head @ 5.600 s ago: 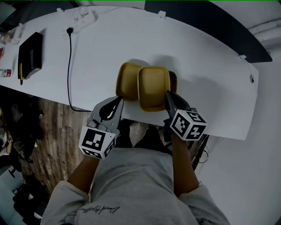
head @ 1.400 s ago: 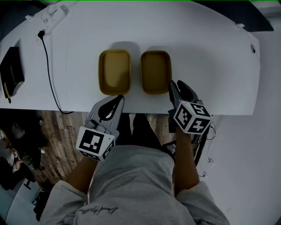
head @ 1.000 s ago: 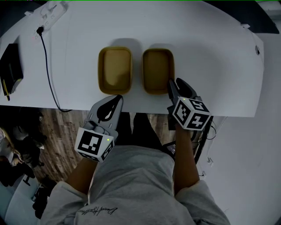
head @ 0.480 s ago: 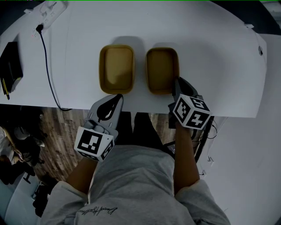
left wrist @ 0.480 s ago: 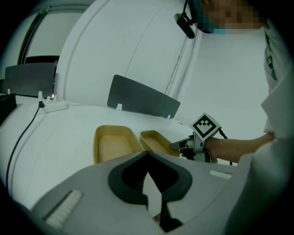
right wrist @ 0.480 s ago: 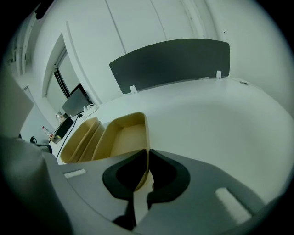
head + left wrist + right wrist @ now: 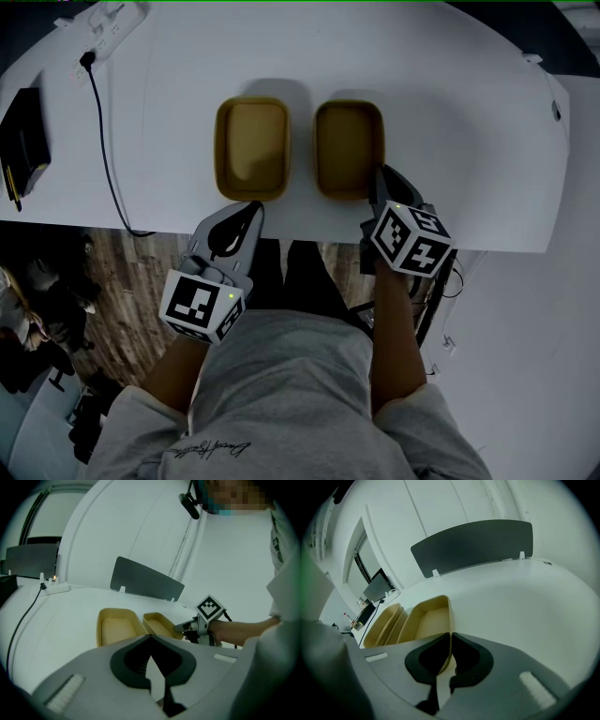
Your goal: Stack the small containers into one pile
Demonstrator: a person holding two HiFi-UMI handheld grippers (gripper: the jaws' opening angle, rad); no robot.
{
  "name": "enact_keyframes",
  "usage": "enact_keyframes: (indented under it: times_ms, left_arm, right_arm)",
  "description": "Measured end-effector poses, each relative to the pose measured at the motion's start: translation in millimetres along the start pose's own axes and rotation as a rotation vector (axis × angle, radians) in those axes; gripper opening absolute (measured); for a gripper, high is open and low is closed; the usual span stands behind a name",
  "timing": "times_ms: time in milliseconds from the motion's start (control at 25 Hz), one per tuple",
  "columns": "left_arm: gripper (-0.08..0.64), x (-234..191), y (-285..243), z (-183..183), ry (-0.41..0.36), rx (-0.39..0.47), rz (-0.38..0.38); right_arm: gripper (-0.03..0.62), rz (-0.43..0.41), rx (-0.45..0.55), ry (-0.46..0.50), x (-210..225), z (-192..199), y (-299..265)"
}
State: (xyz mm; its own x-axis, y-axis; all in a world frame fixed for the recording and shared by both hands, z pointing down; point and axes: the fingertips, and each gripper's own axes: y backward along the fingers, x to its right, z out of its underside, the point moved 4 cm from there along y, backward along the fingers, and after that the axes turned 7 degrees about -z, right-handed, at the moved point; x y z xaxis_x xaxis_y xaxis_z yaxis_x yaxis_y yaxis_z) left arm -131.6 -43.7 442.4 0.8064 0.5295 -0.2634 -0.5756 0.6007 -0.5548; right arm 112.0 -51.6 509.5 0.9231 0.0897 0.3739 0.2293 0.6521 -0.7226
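1. Two small yellow containers stand on the white table [image 7: 450, 112], both open side up and not stacked.
2. Both are rounded rectangles. The long axis of each runs straight away from the grippers, with a short end facing the person.
3. The right container [image 7: 348, 148] lies directly ahead of the right gripper [image 7: 382, 173], and its near right corner sits at that gripper's tips.
4. The right gripper's jaws have just been closing. In the right gripper view they are clenched on the thin rim wall of the right container, which passes between the tips.
5. The left container [image 7: 251, 150] sits beside the right one, on the right gripper's left. A narrow strip of table separates them, and their long sides are parallel.
6. The left gripper [image 7: 253, 206] hangs over the near table edge, pointing at the near short end of the left container. It is just short of the container and does not touch it.
7. In the left gripper view its jaw tips meet with nothing between them, so it is closed and empty.
8. Far ahead and to the left of the left gripper is one power strip [image 7: 98, 23]. One black cable [image 7: 105, 159] runs from it back to the near table edge.
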Motion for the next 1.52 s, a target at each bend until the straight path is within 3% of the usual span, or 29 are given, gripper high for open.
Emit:
enact_keyframes:
  times_ms: [600,1080,1520]
  left_arm:
    - [0.002,-0.4,9.5,-16.9,-0.027,0.041,0.0]
    - [0.002,-13.5,32.1,-40.3,-0.044,0.101,-0.022]
    - [0.002,-38.2,54.2,-45.4,-0.051,0.13,-0.051]
  right_arm:
    - [0.026,-0.029,0.057,-0.017,-15.7,-24.6,22.5]
    - [0.026,-0.123,0.09,-0.042,-63.1,-44.4,32.4]
    - [0.028,-0.153,0.091,-0.025,-105.9,-42.7,26.6]
